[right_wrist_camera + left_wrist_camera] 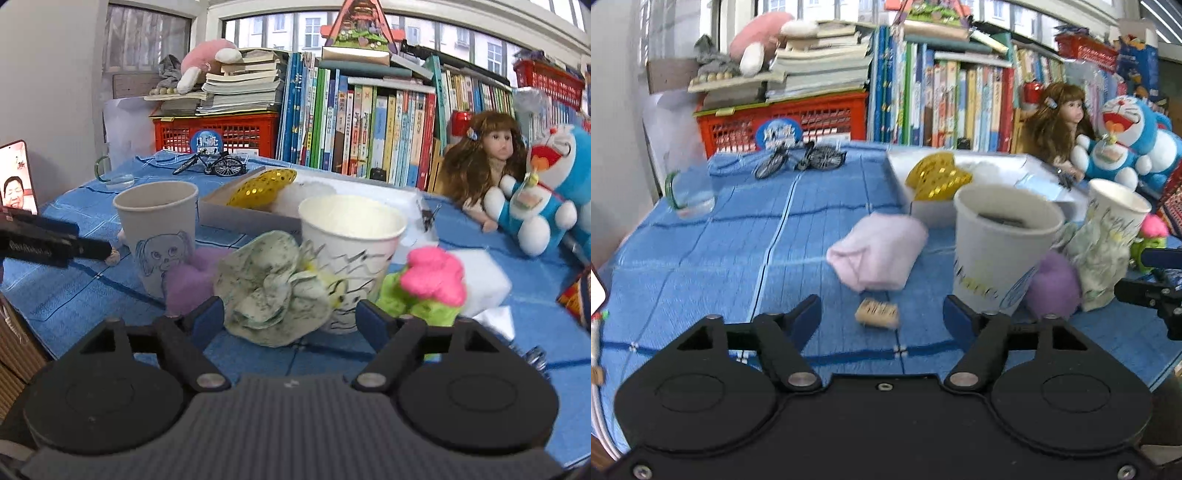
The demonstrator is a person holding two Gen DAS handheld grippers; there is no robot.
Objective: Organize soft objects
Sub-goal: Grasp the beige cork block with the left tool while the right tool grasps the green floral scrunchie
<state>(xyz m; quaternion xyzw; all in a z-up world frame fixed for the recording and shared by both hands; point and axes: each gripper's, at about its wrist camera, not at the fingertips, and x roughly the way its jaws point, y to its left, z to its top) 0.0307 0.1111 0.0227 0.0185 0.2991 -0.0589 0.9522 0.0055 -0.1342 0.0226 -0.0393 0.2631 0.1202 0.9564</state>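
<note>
On the blue-clothed counter (701,258), going left to right, the left tool (881,314) stands released, nothing between its jaws, a small tan cork-like piece (877,314) lying on the cloth just ahead of the gap. At 12 o'clock from it lies a folded pink cloth (879,254), soft and flat, apart from the paper cup with the dog drawing (157,229) at 2 o'clock. A purple pom-pom (188,280) rests against that cup's base. The right tool (291,321) is likewise released and empty, its jaws wide on either side of a crumpled green-patterned cloth (269,291), which leans on the second paper cup (351,251); that spread probably suits the bulky fabric. At 1 o'clock sits a pink-and-green plush toy (428,288). The cups look like sorting containers, so both tools seem poised for picking.
</note>
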